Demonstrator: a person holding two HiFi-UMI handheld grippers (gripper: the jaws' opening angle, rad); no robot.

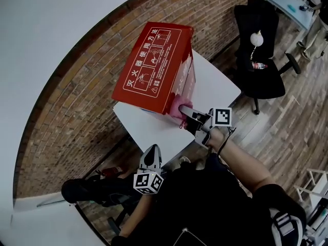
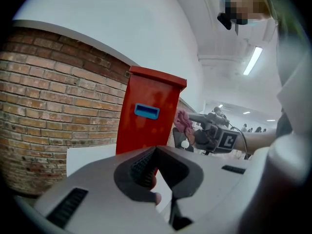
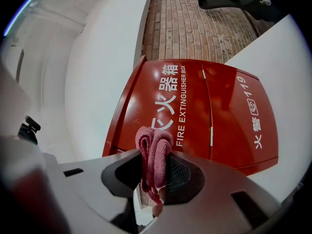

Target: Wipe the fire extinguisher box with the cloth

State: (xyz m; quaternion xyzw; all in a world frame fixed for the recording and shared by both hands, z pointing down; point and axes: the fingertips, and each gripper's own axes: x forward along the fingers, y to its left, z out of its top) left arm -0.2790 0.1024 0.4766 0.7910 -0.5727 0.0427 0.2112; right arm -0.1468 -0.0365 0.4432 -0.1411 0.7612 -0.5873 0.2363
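The red fire extinguisher box stands on a small white table against the brick wall. My right gripper is shut on a folded pink cloth, which is pressed to the box's lower front corner. In the right gripper view the cloth sticks up between the jaws, just before the box's lettered front. My left gripper hangs low in front of the table edge, shut and holding nothing. From the left gripper view the box's side and the cloth show.
A curved brick wall runs behind the table. A black office chair with a bottle on its seat stands to the right on the wooden floor. Another dark seat is at the lower left, and a white rack at the right edge.
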